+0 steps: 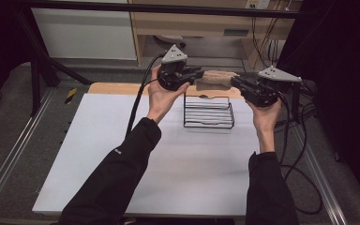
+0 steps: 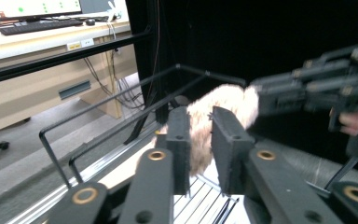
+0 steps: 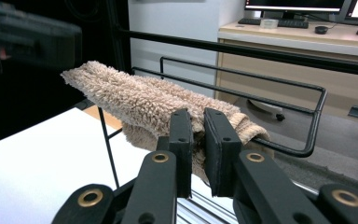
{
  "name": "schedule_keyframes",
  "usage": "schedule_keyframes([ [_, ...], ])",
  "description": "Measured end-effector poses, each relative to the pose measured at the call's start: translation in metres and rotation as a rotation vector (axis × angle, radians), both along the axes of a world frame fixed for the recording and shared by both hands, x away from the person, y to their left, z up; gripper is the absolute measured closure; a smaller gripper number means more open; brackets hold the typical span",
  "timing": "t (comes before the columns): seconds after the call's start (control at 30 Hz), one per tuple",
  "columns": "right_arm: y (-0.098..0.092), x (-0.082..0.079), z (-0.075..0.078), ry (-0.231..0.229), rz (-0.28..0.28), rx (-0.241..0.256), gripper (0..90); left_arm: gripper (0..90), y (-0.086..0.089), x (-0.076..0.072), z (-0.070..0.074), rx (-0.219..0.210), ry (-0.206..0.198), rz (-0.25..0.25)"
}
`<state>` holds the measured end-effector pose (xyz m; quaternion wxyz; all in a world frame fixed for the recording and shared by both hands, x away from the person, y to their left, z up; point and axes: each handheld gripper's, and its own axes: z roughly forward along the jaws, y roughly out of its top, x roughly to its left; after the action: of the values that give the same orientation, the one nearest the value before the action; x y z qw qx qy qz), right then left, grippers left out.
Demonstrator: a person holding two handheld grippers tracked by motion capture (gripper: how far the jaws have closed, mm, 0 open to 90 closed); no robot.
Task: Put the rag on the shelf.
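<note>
A beige fluffy towel is stretched between my two grippers, above a black wire rack at the far side of the white table. My left gripper is shut on the towel's left end, and the left gripper view shows the towel pinched between its jaws. My right gripper is shut on the right end. In the right gripper view the folded towel runs leftward from its jaws and lies over the rack's top rail.
Each gripper view shows the other gripper holding the far end. Cables trail over the table and on the floor at the right. A desk with a keyboard stands beyond a black frame bar.
</note>
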<state>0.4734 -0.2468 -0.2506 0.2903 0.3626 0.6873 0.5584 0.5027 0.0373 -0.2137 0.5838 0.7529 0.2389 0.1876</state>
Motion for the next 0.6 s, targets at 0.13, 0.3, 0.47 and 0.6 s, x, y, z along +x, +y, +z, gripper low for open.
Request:
schedule_keyframes([
  [0.13, 0.000, 0.000, -0.002, 0.003, 0.007, -0.012, 81.7, 88.2, -0.007, 0.005, 0.000, 0.036, 0.067, 0.008],
  [0.3, -0.002, -0.001, -0.005, 0.014, 0.017, -0.035, 80.0, 89.7, -0.011, 0.007, -0.010, 0.085, 0.106, -0.018],
  [0.47, -0.002, -0.001, -0.010, 0.026, 0.027, -0.040, 77.1, 89.7, -0.013, 0.008, -0.018, 0.128, 0.115, -0.017],
  [0.6, -0.003, -0.003, -0.009, 0.029, 0.034, -0.030, 71.0, 89.8, -0.015, 0.008, -0.019, 0.147, 0.105, -0.022],
])
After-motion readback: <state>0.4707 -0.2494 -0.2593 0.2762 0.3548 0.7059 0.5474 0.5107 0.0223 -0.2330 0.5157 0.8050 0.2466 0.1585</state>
